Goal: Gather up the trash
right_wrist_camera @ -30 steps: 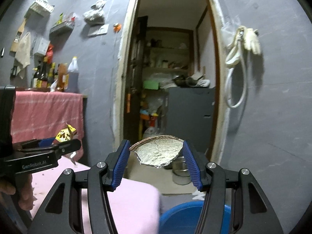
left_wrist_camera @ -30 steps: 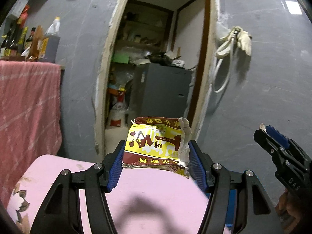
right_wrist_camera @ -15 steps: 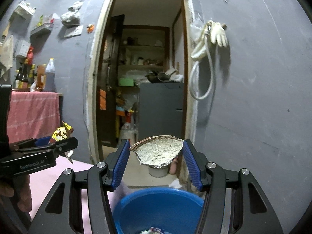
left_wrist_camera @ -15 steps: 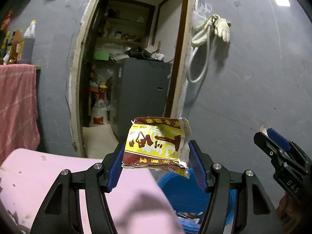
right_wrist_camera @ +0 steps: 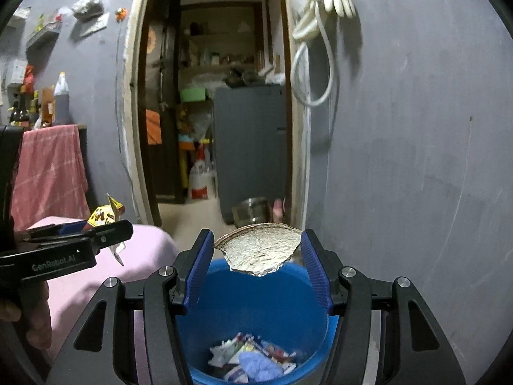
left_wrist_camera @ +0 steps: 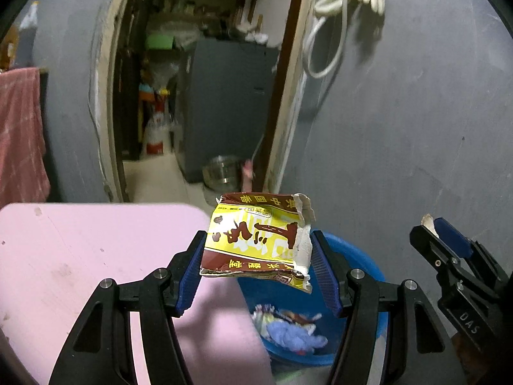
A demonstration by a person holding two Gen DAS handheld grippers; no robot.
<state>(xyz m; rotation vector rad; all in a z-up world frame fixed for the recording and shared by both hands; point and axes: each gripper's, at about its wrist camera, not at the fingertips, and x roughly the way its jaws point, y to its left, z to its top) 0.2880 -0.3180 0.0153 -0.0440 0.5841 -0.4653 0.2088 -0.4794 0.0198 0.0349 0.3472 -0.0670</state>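
two pieces of trash are in your grip and both hang near the blue bin (right_wrist_camera: 256, 314) that takes them. your right tool (right_wrist_camera: 256, 266) is clamped on a crumpled foil piece (right_wrist_camera: 259, 253), pads pressing its left and right edges, and the bin's open mouth lies directly below and just ahead of it, so that piece looks ready to fall in once you let go. your left tool (left_wrist_camera: 256, 269) is clenched on a torn yellow and brown snack wrapper (left_wrist_camera: 256, 240), held flat with its long side running across between the pads. from that side the bin (left_wrist_camera: 362, 260) sits below and slightly to the right of the wrapper, while the pink tabletop (left_wrist_camera: 96, 250) lies under the tool's left half, so the left hand is the one that needs to travel further right before release; the right hand is the nearer. seen from the right wrist, the left tool (right_wrist_camera: 105, 234) sits off to the left above the tabletop (right_wrist_camera: 144, 250), well apart from the foil. inside the bin (right_wrist_camera: 256, 314) there is already a heap of wrappers (right_wrist_camera: 253, 359) and something pale blue.
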